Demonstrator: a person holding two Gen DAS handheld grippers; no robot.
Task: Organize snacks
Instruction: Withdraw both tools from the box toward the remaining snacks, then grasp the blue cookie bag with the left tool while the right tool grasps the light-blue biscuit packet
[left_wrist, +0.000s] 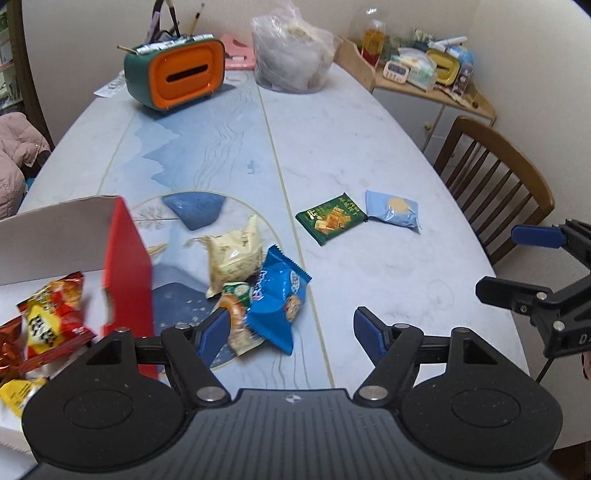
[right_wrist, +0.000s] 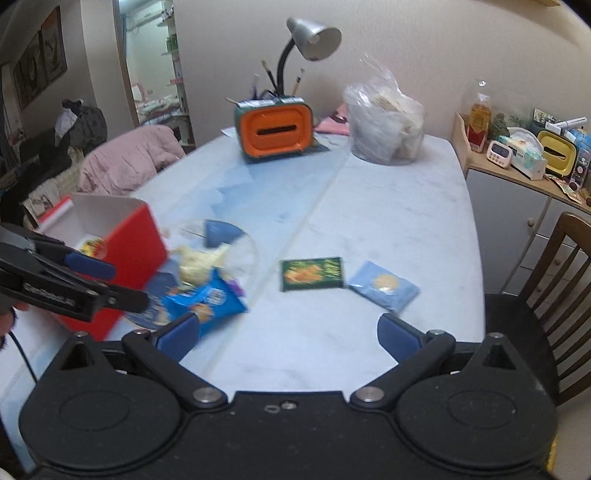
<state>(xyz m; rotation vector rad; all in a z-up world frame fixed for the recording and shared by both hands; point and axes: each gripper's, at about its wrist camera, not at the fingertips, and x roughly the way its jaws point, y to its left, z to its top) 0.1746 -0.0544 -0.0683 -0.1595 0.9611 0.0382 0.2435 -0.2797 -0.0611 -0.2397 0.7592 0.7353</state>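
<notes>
Left wrist view: our left gripper (left_wrist: 290, 332) gapes empty above the crinkled blue foil snack packet (left_wrist: 279, 301).
Right gripper (right_wrist: 288, 334): we hold its jaws wide, empty, mid-tabletop.

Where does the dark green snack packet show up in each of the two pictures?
Left wrist view: green packet lies right of centre, touching the light blue packet on its right.
Right wrist view: green packet lies mid-picture, left of the light blue packet.
Shared landmark: the orange box at the table's far end.

box (left_wrist: 127, 266): red outside, white inside
tabletop (left_wrist: 369, 122): pale blue marbled, gold lines
left packet (left_wrist: 330, 218): dark green
right packet (left_wrist: 393, 210): light blue
tissue holder (left_wrist: 175, 72): orange front, green shell
</notes>
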